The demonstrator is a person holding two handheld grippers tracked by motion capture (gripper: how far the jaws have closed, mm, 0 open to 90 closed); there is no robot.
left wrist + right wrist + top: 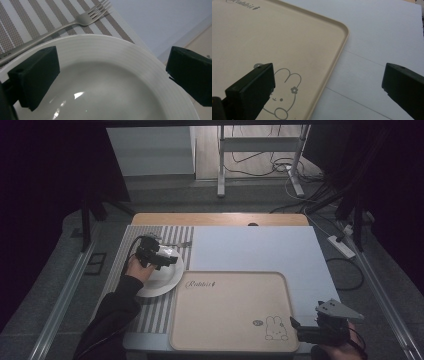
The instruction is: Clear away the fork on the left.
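Observation:
A white plate (167, 281) lies on a striped placemat (150, 315) at the table's left. My left gripper (169, 260) hovers over the plate (112, 87), open, its jaws wide apart with nothing between them. A metal fork (62, 26) rests on the placemat just beyond the plate's far rim; in the high view the fork (181, 243) lies behind the gripper. A beige tray (225, 312) with a rabbit drawing (285, 96) sits at the front middle. My right gripper (300, 330) stands open at the tray's front right corner (342, 32), holding nothing.
A pale blue mat (255, 247) covers the table's middle and right. Beyond the table's far edge stand a metal frame (260, 145) and loose cables on the floor. A power strip (341, 246) lies right of the table.

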